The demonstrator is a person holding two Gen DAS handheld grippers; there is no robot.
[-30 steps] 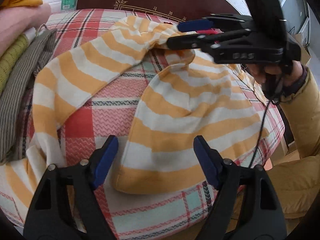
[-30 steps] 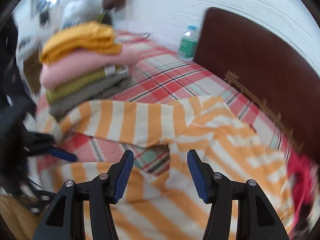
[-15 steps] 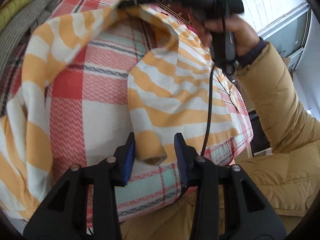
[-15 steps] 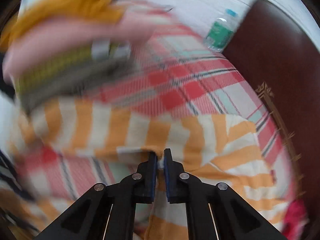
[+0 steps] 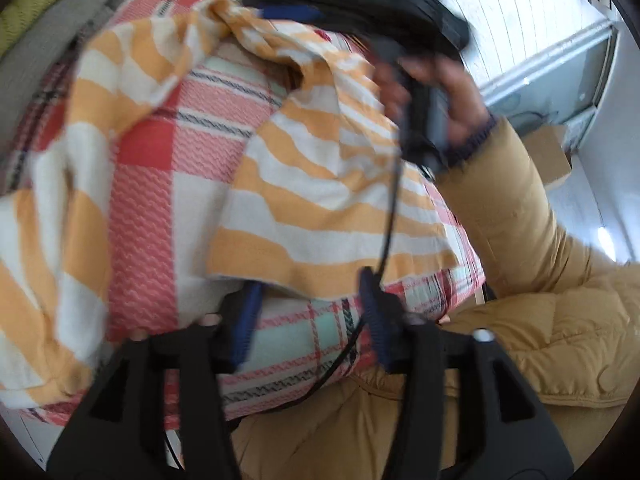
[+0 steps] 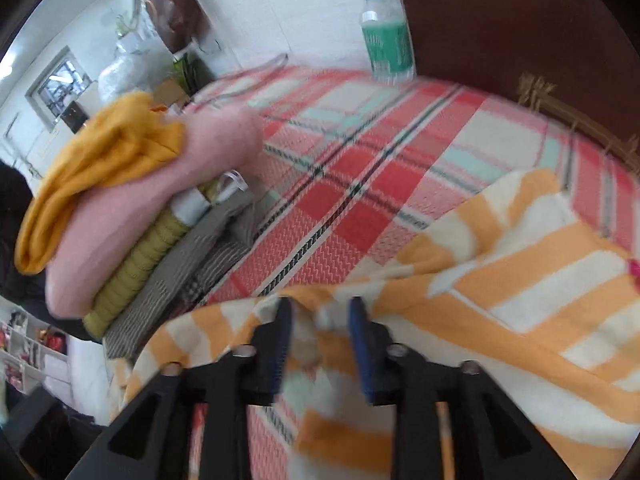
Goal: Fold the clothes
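Observation:
An orange-and-white striped garment [image 5: 320,192] lies spread on the plaid bed cover [image 5: 160,184]. My left gripper [image 5: 308,312] is open, its blue pads just below the garment's near hem, holding nothing. My right gripper [image 6: 320,332] is partly open with striped cloth [image 6: 520,288] bunched between and over its fingertips; it does not pinch it. In the left wrist view the right gripper [image 5: 280,12] sits at the garment's far edge, blurred.
A stack of folded clothes [image 6: 120,208], yellow, pink, olive and grey, sits on the left of the bed. A water bottle [image 6: 386,40] stands by the dark headboard [image 6: 520,28]. The person's tan jacket sleeve [image 5: 520,208] crosses the right side.
My left gripper let go of the rolled hem and opened, drawing back to the bed's near edge. My right gripper went from shut on the cloth to partly open.

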